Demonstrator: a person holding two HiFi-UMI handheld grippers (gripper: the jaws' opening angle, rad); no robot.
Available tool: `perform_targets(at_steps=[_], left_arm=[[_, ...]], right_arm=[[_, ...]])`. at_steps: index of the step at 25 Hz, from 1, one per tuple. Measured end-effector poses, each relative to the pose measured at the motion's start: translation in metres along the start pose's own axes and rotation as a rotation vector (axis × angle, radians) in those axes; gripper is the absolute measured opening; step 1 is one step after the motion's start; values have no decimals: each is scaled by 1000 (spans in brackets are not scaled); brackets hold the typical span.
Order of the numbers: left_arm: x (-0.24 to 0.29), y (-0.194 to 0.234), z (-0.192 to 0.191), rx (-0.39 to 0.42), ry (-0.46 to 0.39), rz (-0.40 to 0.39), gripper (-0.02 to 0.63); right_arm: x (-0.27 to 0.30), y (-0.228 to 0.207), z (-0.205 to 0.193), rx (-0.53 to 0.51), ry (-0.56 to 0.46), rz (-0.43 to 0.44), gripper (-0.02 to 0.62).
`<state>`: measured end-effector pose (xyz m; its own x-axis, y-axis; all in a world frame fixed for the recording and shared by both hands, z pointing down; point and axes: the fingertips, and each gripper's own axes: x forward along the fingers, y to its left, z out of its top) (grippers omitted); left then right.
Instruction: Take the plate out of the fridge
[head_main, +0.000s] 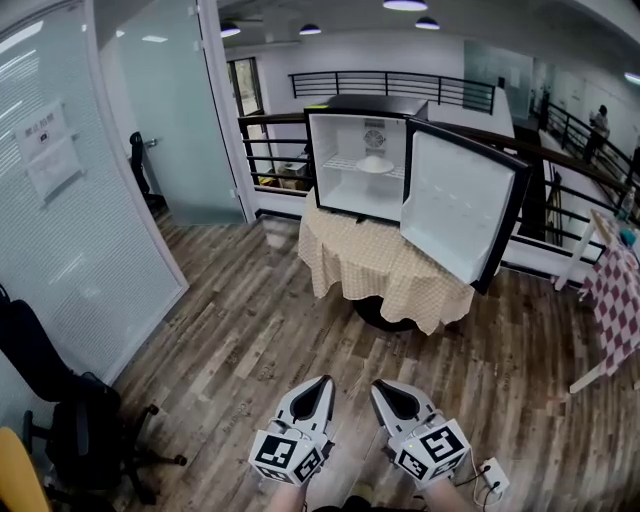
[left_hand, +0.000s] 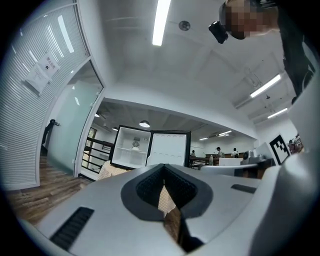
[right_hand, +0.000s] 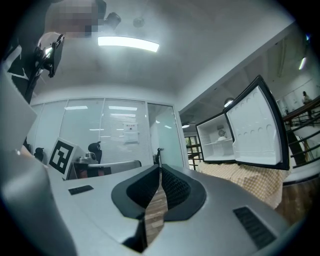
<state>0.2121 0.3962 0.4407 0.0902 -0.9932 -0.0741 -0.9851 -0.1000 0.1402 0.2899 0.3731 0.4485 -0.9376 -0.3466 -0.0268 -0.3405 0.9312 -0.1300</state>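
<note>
A small black fridge (head_main: 360, 160) stands on a round table with a beige checked cloth (head_main: 380, 265), well ahead of me across the wooden floor. Its door (head_main: 460, 205) hangs open to the right. On the wire shelf inside rests a white plate (head_main: 375, 165) with something pale on it; the plate also shows small in the left gripper view (left_hand: 135, 146) and in the right gripper view (right_hand: 221, 134). My left gripper (head_main: 318, 385) and right gripper (head_main: 385, 390) are side by side at the bottom of the head view, both shut and empty, pointing level toward the fridge.
A glass partition wall (head_main: 90, 200) runs along the left, with a black office chair (head_main: 80, 425) at its foot. A dark railing (head_main: 270, 150) passes behind the fridge. At the right edge is a table with a red checked cloth (head_main: 615, 300). A small white box (head_main: 492, 475) lies on the floor.
</note>
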Motion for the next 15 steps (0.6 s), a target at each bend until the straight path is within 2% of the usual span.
perform_targets(at_steps=[6,15], left_arm=[[13,27,-7,-26,20,43,9],[69,49,-7,-22,35,-27,8]], right_arm=[[22,-18,-2,26,6,6,39],[65,-51,7,27,-16,11,40]])
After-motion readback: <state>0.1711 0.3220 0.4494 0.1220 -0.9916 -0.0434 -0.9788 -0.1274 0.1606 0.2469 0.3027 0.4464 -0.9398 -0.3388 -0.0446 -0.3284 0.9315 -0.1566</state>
